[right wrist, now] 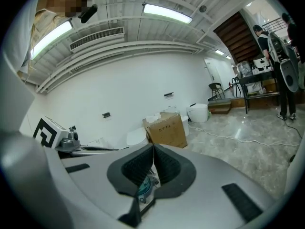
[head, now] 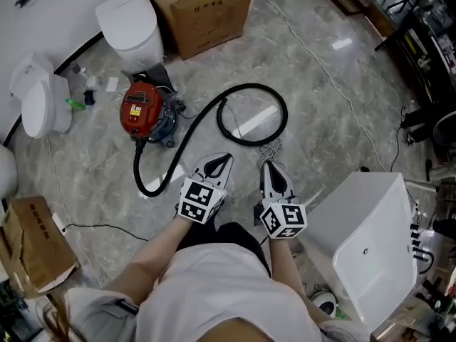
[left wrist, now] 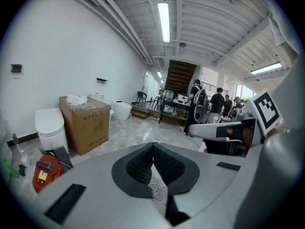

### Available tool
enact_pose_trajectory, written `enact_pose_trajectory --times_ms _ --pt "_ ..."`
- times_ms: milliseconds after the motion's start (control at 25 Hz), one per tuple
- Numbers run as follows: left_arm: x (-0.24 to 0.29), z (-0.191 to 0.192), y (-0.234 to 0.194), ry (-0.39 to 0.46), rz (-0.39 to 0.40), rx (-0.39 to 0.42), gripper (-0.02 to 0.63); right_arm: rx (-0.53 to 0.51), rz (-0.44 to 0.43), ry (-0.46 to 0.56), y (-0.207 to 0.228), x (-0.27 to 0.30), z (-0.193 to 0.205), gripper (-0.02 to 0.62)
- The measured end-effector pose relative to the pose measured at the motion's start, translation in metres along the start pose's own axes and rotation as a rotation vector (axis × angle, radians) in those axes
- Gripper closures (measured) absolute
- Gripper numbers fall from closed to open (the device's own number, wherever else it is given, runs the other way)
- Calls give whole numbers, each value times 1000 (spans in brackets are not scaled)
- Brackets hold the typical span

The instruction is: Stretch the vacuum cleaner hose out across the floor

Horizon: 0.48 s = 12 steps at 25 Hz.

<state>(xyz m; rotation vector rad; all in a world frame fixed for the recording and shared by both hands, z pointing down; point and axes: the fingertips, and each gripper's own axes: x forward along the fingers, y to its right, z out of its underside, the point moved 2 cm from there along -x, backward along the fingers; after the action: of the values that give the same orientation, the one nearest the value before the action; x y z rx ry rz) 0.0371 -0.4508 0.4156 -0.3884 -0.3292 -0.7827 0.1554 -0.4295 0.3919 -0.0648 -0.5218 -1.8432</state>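
Note:
A red vacuum cleaner stands on the marble floor near the wall. Its black hose runs from the base down to a bend, then sweeps up into a closed loop in mid-floor. My left gripper hangs just below the loop's left side, shut and holding nothing. My right gripper is beside it under the loop's right side, also shut and empty. In the left gripper view the pads meet, and the vacuum cleaner shows low at left. The right gripper's pads meet too.
A white toilet and a cardboard box stand against the far wall, with another toilet at left. A large white appliance stands at my right. A white cord bundle lies by the loop. Several people stand far off.

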Motion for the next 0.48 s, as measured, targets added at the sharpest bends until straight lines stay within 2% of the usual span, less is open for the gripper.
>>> enact_pose_trajectory --times_ms 160,480 --pt "8 -7 -26 5 9 2 597 30 5 7 2 29 -8 578" --pt "31 -7 -57 -17 24 18 597 14 -59 -16 11 67 -15 578"
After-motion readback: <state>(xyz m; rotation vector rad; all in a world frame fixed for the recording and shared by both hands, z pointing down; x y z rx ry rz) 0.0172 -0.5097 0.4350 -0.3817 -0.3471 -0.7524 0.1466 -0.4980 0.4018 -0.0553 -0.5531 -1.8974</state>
